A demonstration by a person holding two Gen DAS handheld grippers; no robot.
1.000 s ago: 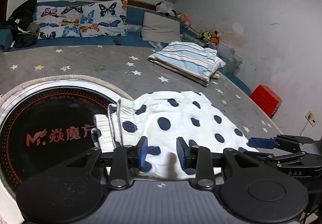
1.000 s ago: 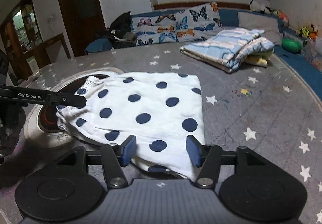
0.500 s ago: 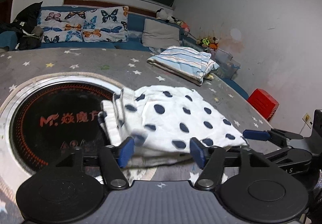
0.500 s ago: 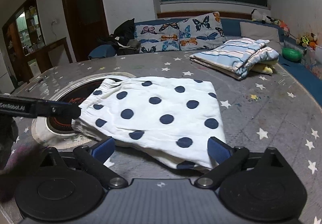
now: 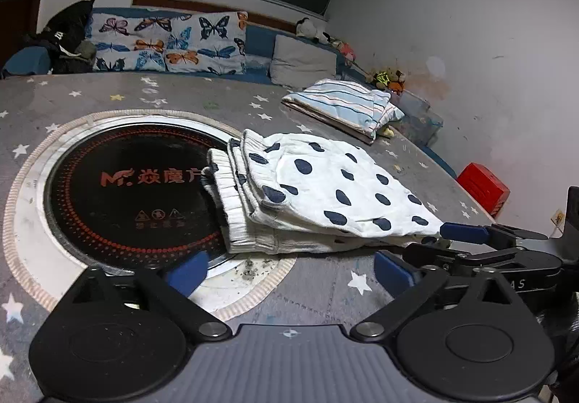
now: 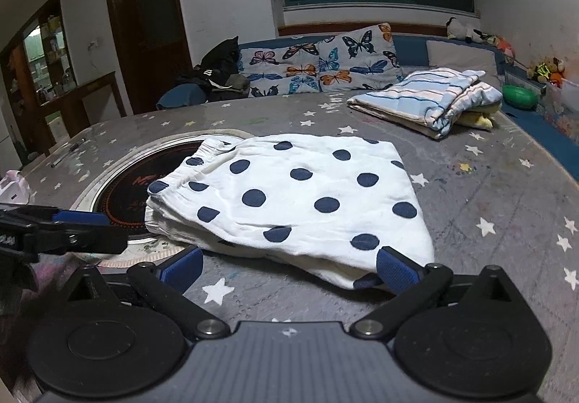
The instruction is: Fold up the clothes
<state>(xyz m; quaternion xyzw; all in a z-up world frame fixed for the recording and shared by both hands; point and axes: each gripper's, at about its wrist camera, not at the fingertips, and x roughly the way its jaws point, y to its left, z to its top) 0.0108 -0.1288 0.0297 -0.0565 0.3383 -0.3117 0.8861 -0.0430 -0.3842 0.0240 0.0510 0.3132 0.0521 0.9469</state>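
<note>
Both grippers stand with jaws spread wide and nothing between the pads. Left gripper (image 5: 289,269) has just been opening its jaws, with bare table between them; right gripper (image 6: 289,267) has likewise just spread its jaws and holds nothing. Just ahead of the left gripper lies the folded dotted garment (image 5: 325,193), released and flat on the table (image 5: 325,294), its ribbed waistband end ahead and slightly left, resting over the rim of the round cooktop (image 5: 119,186). From the right gripper the garment (image 6: 296,200) lies straight ahead, its near corner just beside the right pad (image 6: 394,271), whether touching I cannot tell. Each gripper shows at the edge of the other's view, beside the garment's near edge. Farther ahead and to the right sits a folded striped blanket (image 6: 427,99). Beyond it, at the table's far side, butterfly cushions (image 6: 318,63) lean on a blue bench.
</note>
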